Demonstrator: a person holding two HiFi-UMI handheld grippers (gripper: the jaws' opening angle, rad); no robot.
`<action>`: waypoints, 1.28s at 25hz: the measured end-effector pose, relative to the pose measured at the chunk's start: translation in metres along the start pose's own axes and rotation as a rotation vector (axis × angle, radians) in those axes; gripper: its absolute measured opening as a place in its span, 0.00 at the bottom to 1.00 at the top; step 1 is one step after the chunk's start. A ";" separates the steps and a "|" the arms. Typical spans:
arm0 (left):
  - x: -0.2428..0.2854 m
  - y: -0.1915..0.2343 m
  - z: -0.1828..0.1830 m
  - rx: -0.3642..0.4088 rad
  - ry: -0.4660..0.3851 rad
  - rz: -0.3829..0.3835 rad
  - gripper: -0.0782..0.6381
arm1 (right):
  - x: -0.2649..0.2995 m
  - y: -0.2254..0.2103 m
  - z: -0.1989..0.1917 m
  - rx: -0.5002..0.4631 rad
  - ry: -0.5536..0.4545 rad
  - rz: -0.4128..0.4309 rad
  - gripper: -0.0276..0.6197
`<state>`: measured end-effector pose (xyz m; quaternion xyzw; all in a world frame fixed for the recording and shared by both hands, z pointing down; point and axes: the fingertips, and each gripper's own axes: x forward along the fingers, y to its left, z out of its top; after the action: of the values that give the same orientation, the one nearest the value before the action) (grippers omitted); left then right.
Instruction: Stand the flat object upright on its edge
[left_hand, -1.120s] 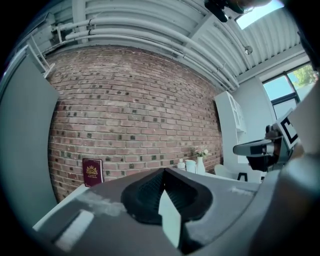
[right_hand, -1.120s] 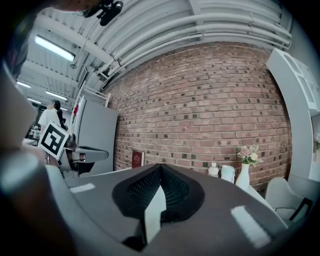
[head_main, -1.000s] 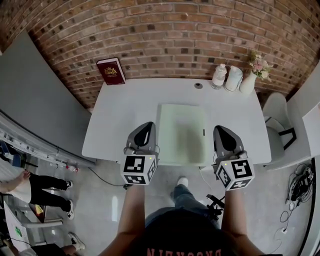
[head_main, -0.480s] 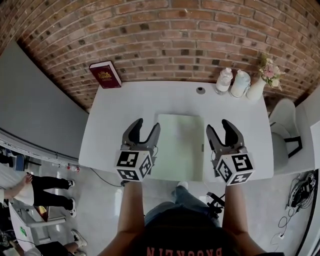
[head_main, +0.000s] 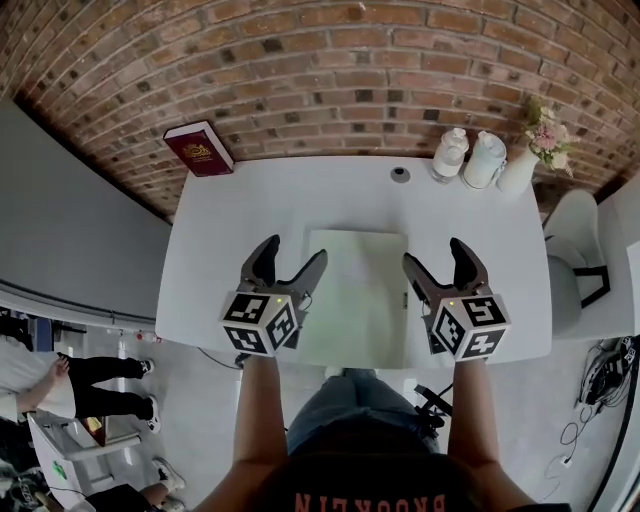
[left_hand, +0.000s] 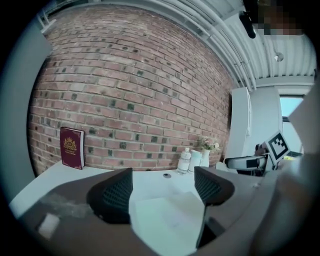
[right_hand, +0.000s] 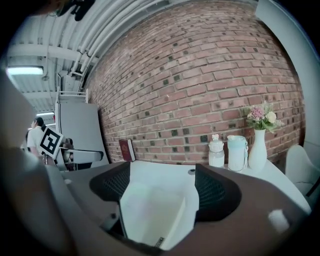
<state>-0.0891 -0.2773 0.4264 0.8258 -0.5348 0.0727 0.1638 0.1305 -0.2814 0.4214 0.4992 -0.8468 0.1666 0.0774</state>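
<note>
Both jaws just been opening wide, empty — my L gripper (head_main: 293, 255) & R gripper (head_main: 436, 255) are flanking the flat object (head_main: 355, 285), lying flat; lift not started.

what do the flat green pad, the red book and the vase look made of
Pad: pale green, matte, no glare, thin rigid-looking edge; likely plastic or board, hard to say.
Book: dark red hardcover, cloth or leatherette look, gold stamped emblem.
Vase: smooth white, faint sheen; probably glazed ceramic.
</note>
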 end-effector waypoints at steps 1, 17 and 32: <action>0.001 0.001 -0.003 0.001 0.018 -0.007 0.67 | 0.002 0.000 -0.005 0.010 0.020 -0.001 0.65; 0.010 0.026 -0.094 -0.200 0.265 -0.098 0.64 | 0.012 0.006 -0.102 0.200 0.317 -0.003 0.65; -0.005 0.018 -0.180 -0.365 0.468 -0.151 0.63 | 0.010 0.019 -0.183 0.306 0.509 0.006 0.64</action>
<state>-0.0977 -0.2173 0.5973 0.7808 -0.4240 0.1515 0.4332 0.1029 -0.2156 0.5911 0.4449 -0.7666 0.4123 0.2107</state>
